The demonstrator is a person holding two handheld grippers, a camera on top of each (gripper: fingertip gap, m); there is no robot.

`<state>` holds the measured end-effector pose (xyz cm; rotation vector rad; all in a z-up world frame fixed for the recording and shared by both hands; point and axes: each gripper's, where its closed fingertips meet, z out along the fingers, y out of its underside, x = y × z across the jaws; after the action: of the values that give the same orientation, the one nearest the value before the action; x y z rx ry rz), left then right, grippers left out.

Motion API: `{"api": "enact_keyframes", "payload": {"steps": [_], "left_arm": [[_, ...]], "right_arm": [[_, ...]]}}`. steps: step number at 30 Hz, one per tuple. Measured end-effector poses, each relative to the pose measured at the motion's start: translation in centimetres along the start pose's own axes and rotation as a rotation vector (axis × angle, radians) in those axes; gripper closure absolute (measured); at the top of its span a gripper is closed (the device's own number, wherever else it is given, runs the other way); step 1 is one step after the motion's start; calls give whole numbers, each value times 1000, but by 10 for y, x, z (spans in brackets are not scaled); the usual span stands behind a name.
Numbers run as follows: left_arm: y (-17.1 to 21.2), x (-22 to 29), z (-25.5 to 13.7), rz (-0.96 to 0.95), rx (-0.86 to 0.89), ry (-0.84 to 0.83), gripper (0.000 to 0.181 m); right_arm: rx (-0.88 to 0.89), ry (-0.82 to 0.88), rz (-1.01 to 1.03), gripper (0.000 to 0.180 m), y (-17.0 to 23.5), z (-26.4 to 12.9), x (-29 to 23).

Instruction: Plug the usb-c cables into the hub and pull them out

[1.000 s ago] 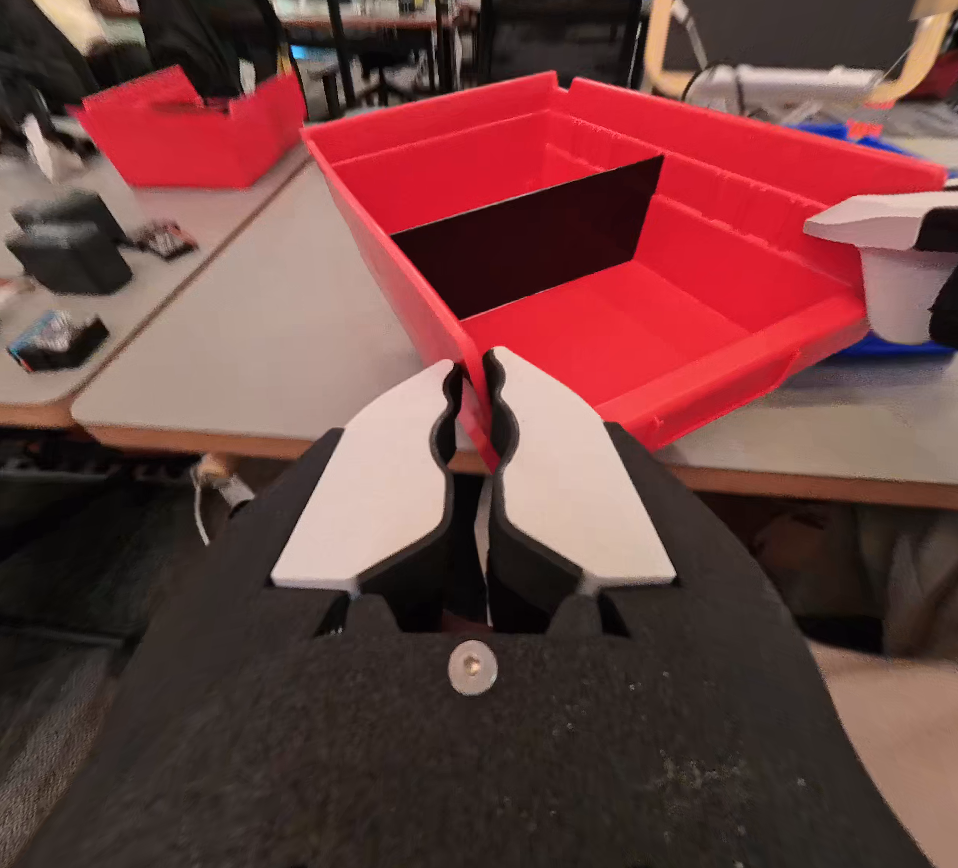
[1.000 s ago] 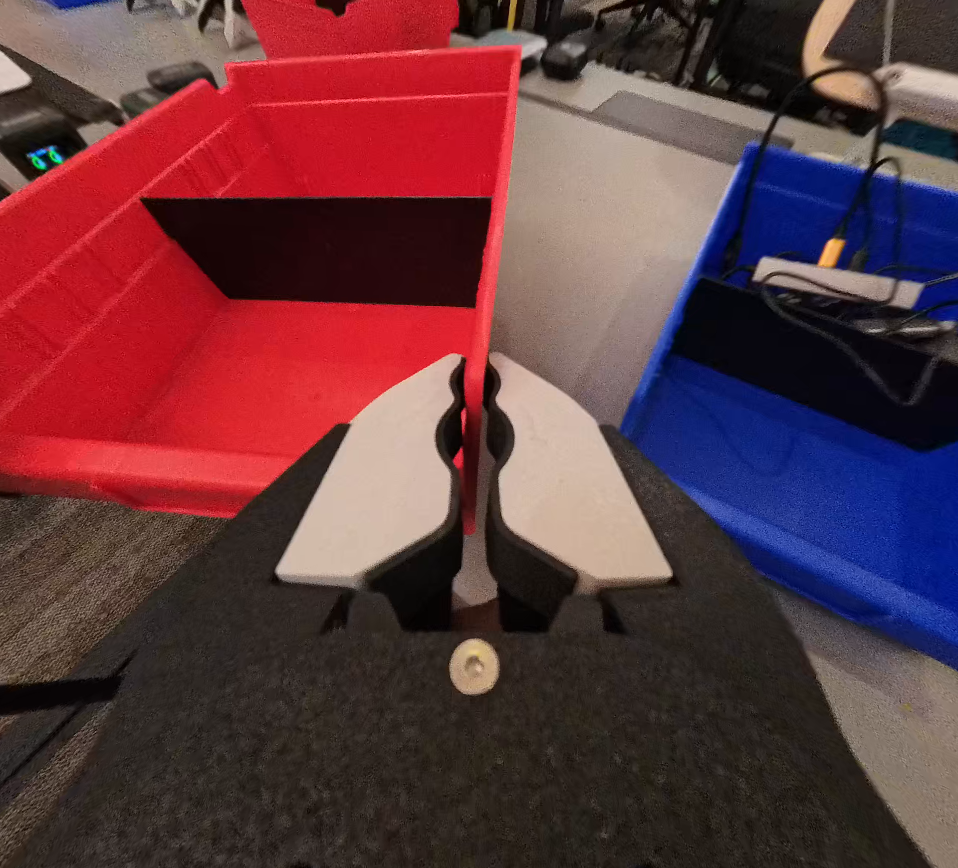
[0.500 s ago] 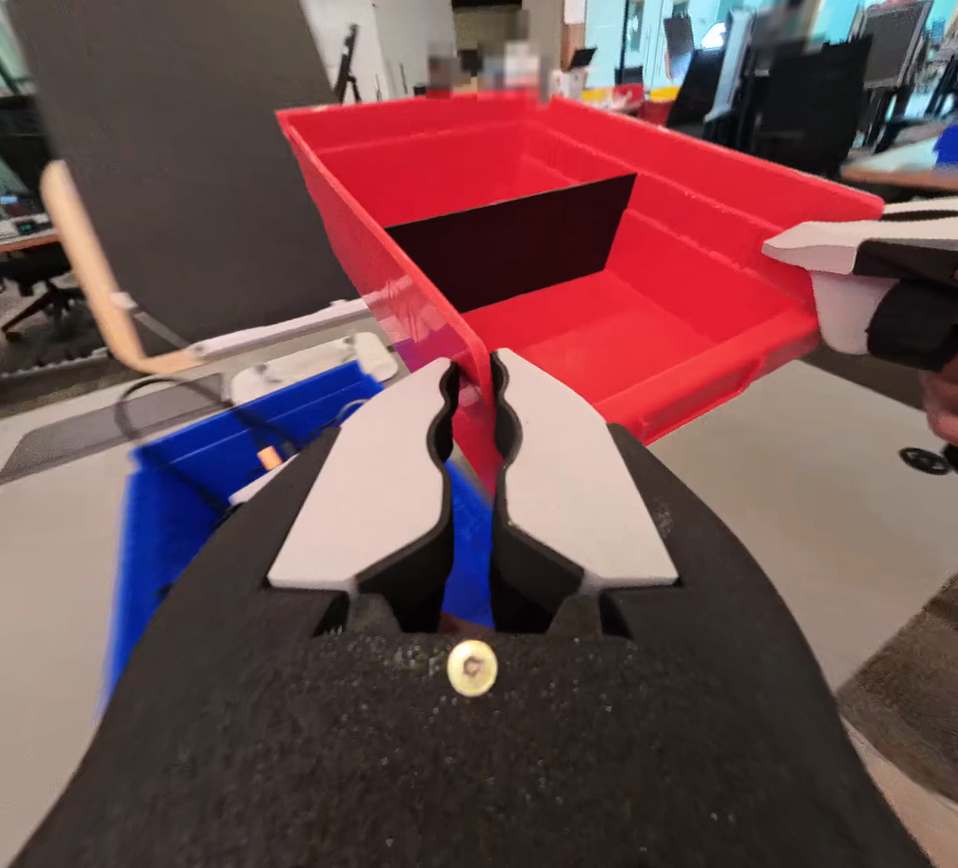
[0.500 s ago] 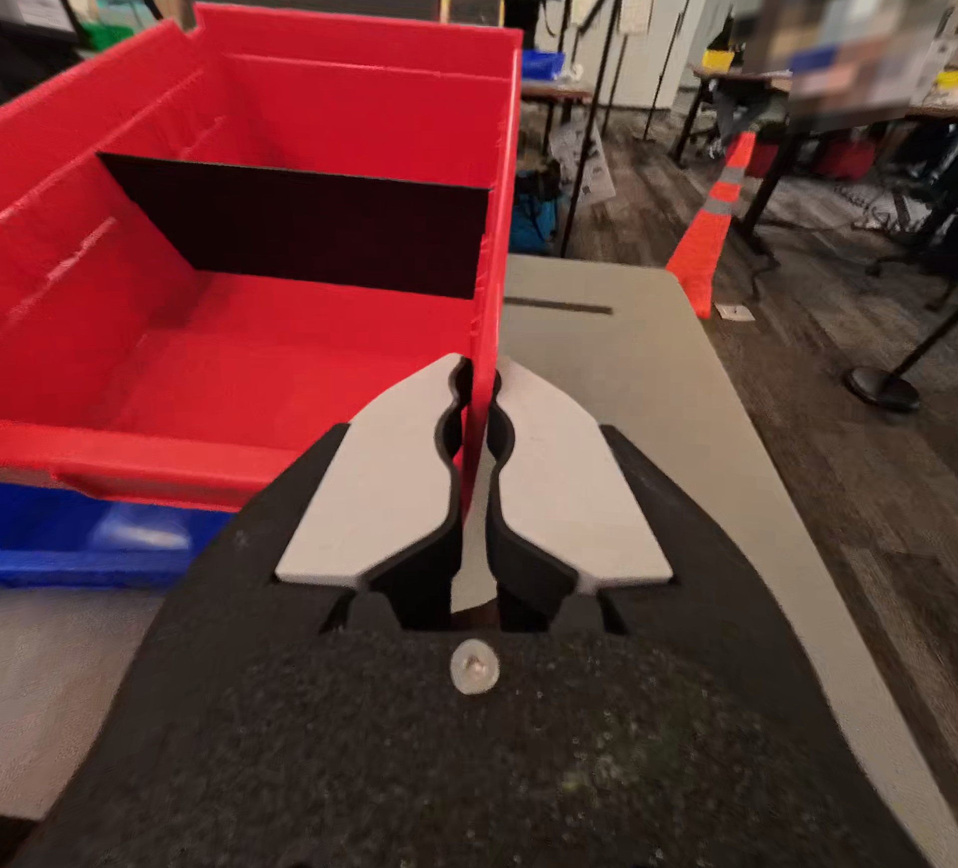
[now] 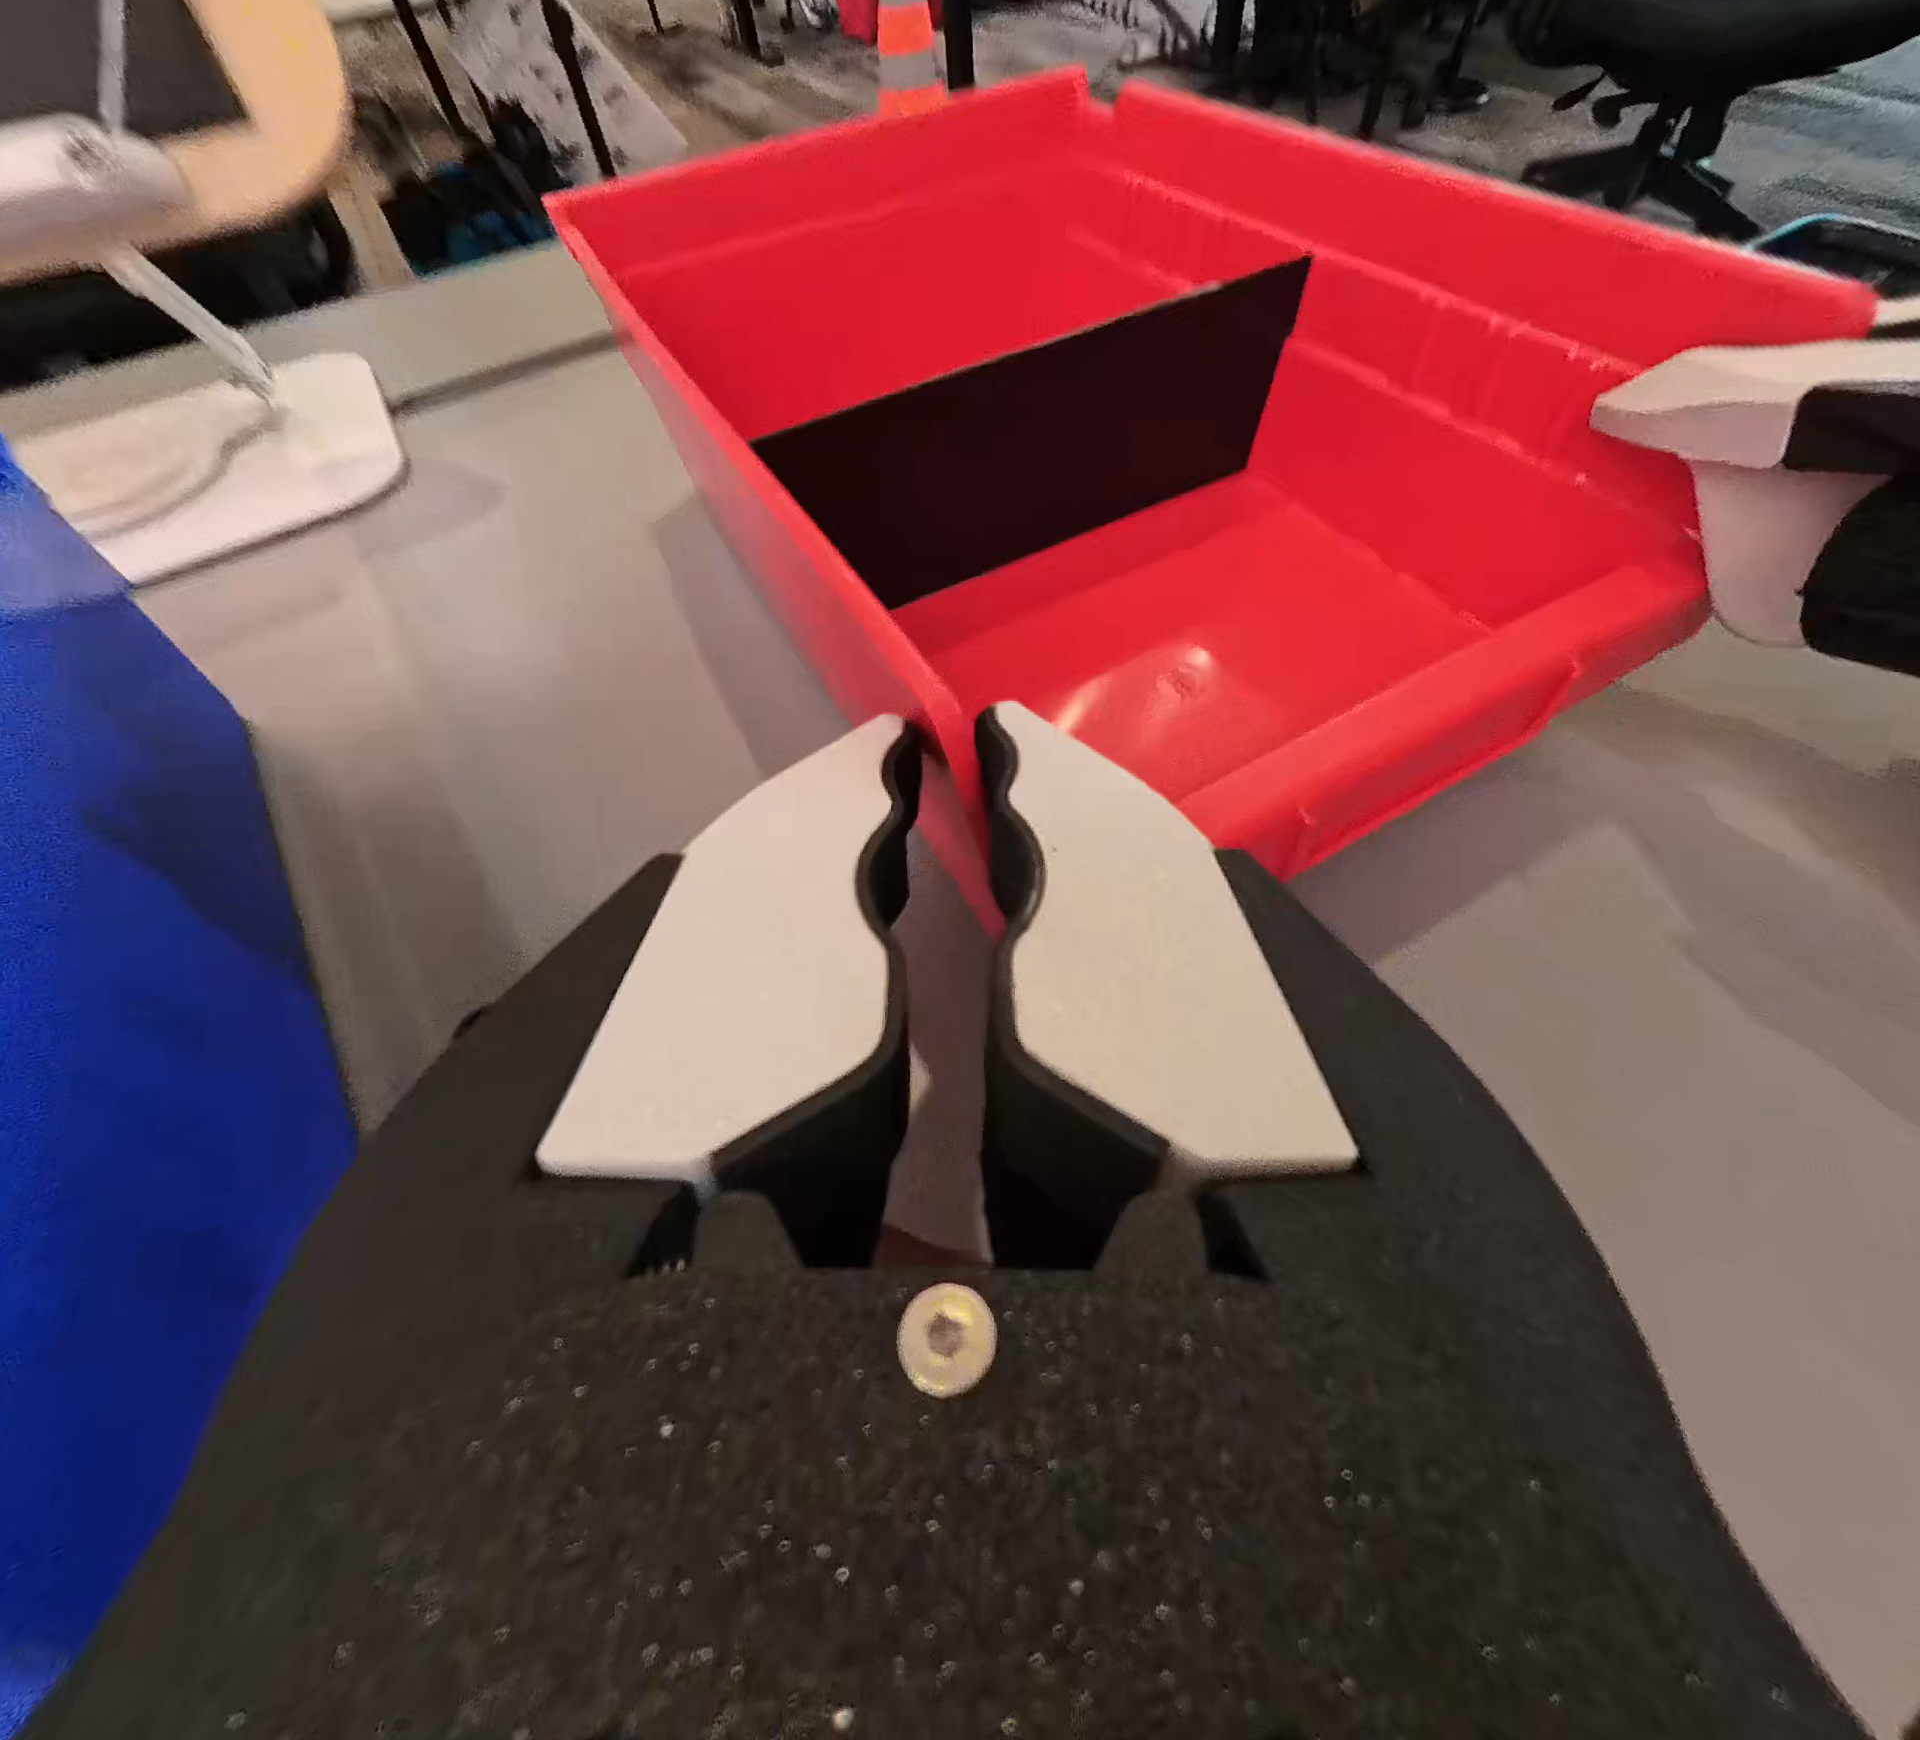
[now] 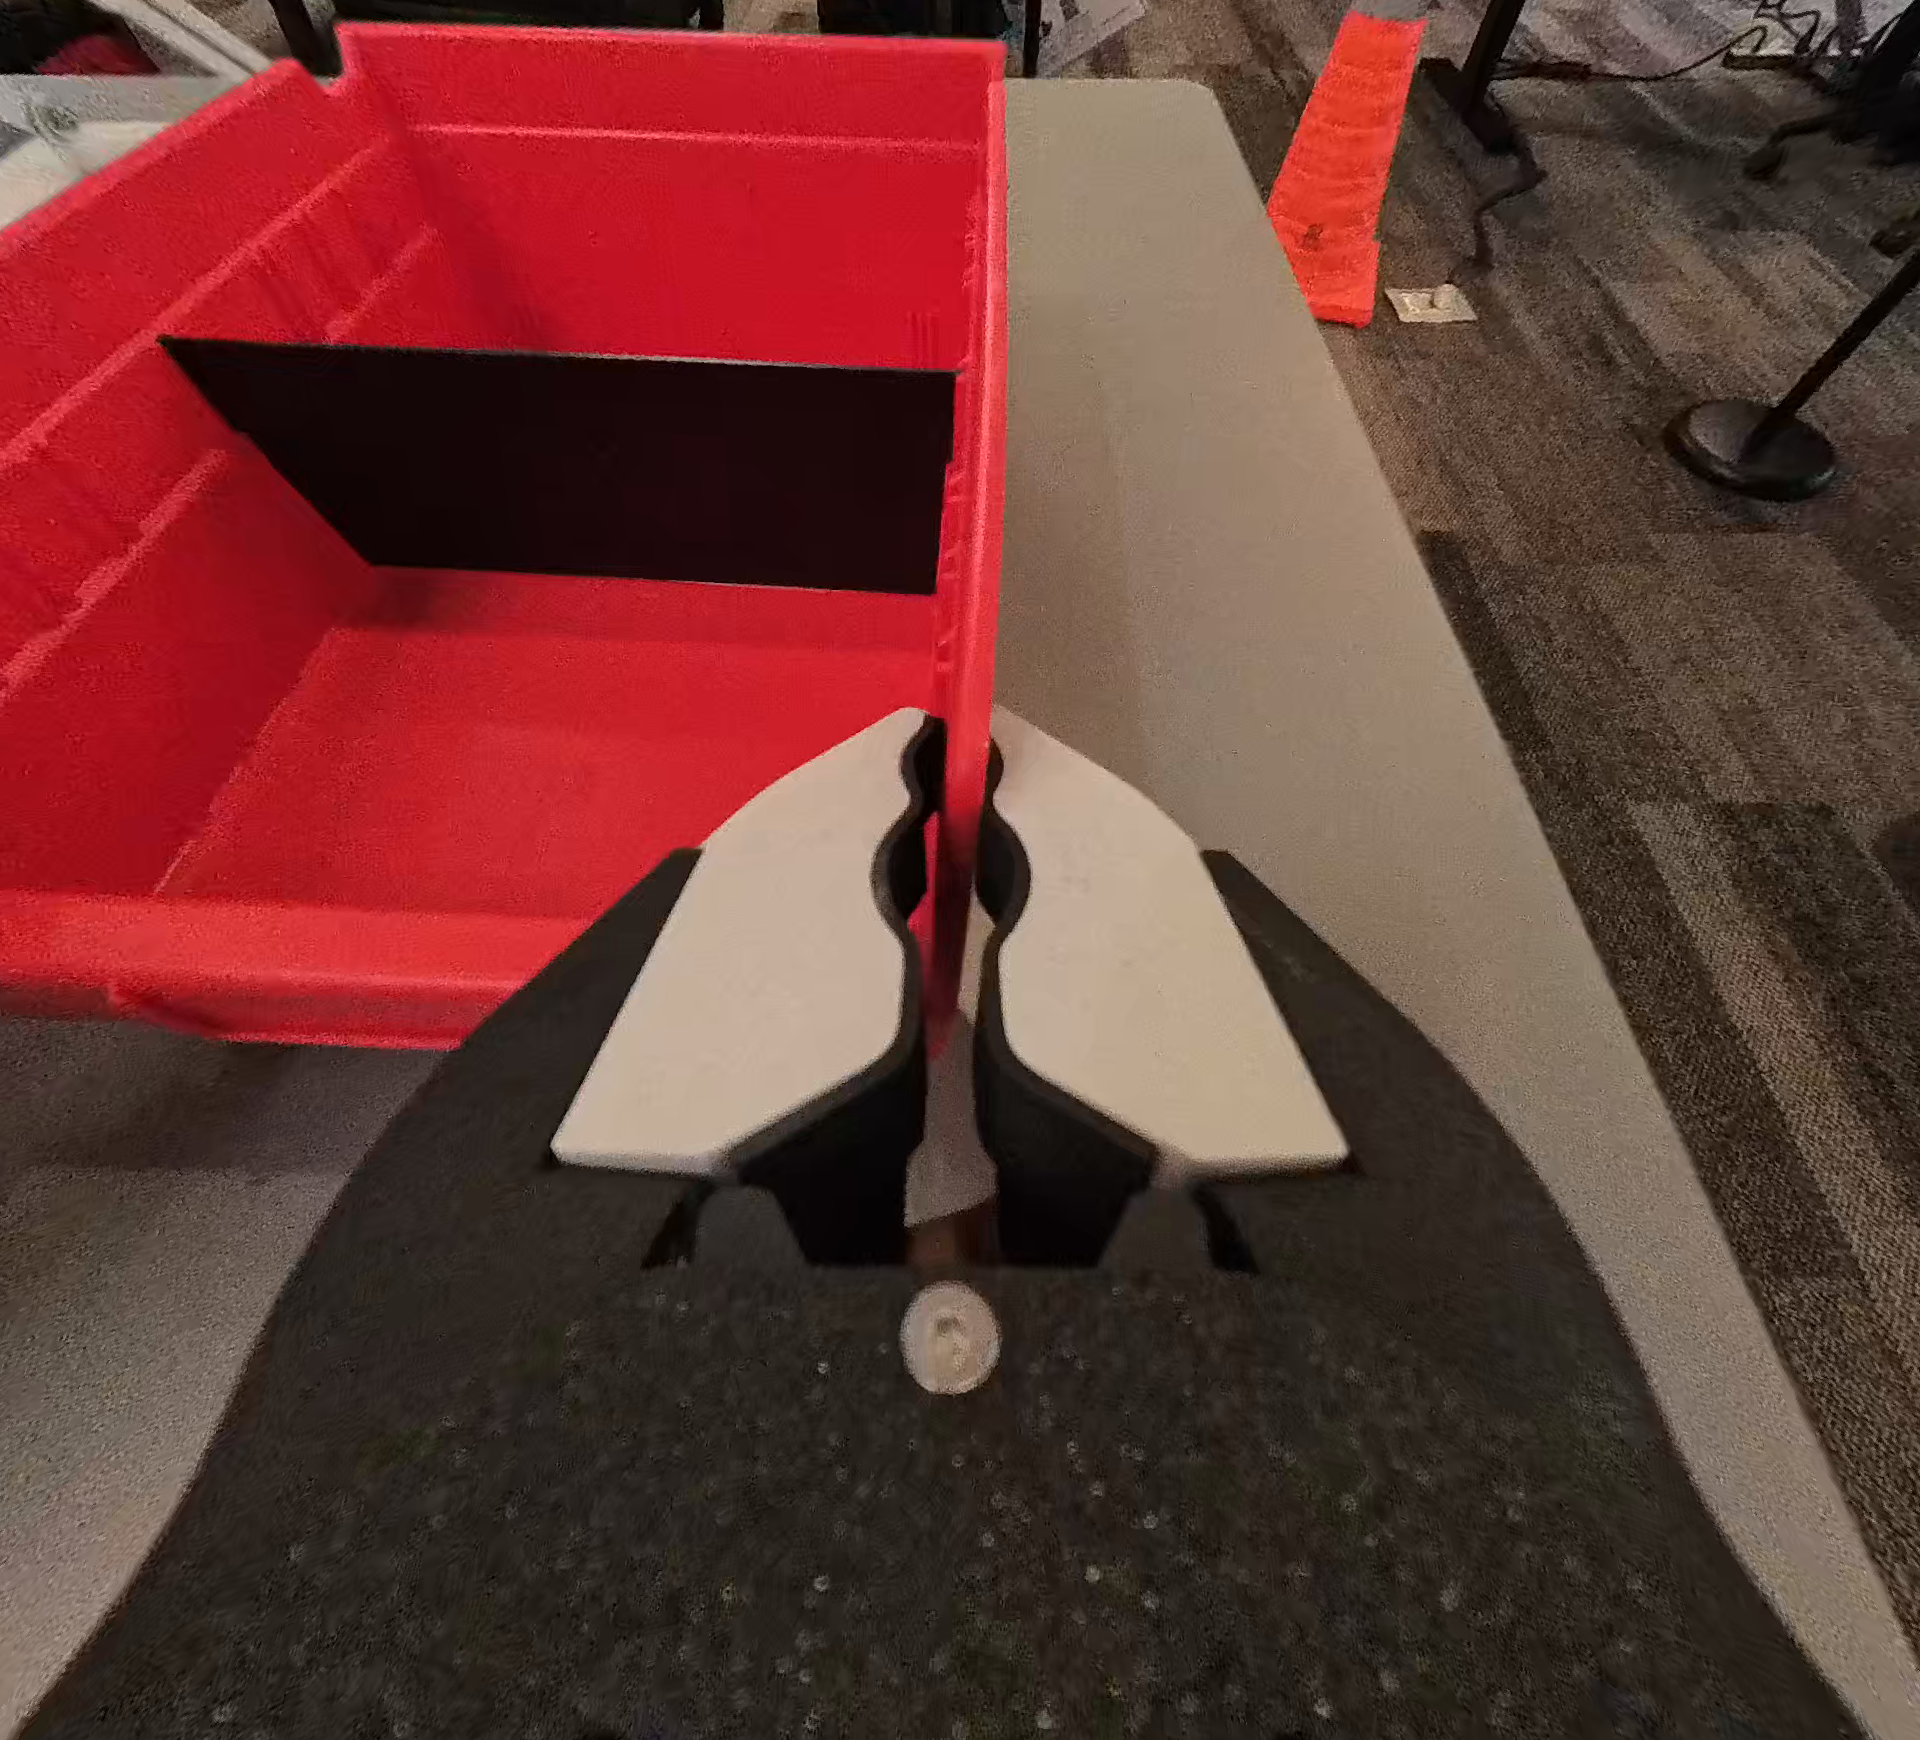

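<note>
Hub and usb-c cables show in neither view — only a red bin (image 5: 1195, 651). Nearest, the left gripper (image 5: 948, 745) clamps the bin's left wall, the right gripper (image 6: 966, 740) its right wall. A black divider (image 6: 582, 464) crosses the bin, which sits by the grey table's (image 6: 1195, 547) right edge; an orange cone (image 6: 1361, 80) stands beyond.

Your left gripper (image 5: 948, 745) and right gripper (image 6: 964, 734) each pinch a thin wall edge, jaws nearly closed.

Glossy red plastic bin (image 5: 1299, 651); smooth grey table (image 5: 520, 651).
</note>
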<state>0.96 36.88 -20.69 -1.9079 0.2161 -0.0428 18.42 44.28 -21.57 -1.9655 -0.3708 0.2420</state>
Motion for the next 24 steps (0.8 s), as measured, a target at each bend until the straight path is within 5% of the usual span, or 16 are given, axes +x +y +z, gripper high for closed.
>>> {"api": "enact_keyframes", "payload": {"steps": [6, 11, 14, 19, 24], "left_arm": [[4, 13, -8, -69, -108, 208, 158], [-19, 9, -94, -62, -15, 446, 147], [-10, -28, -147, -68, -31, 485, 128], [16, -164, -200, -36, 71, 43, 129], [68, -231, -212, -127, 47, -193, 130]], "right_arm": [[-71, 45, 55, 173, 8, 6, 6], [-17, 121, -65, 145, -23, -35, 20], [105, -12, -101, 137, -64, -68, -19], [230, -294, -189, 133, -99, -95, -160], [85, -461, -97, 121, -31, -63, -301]]}}
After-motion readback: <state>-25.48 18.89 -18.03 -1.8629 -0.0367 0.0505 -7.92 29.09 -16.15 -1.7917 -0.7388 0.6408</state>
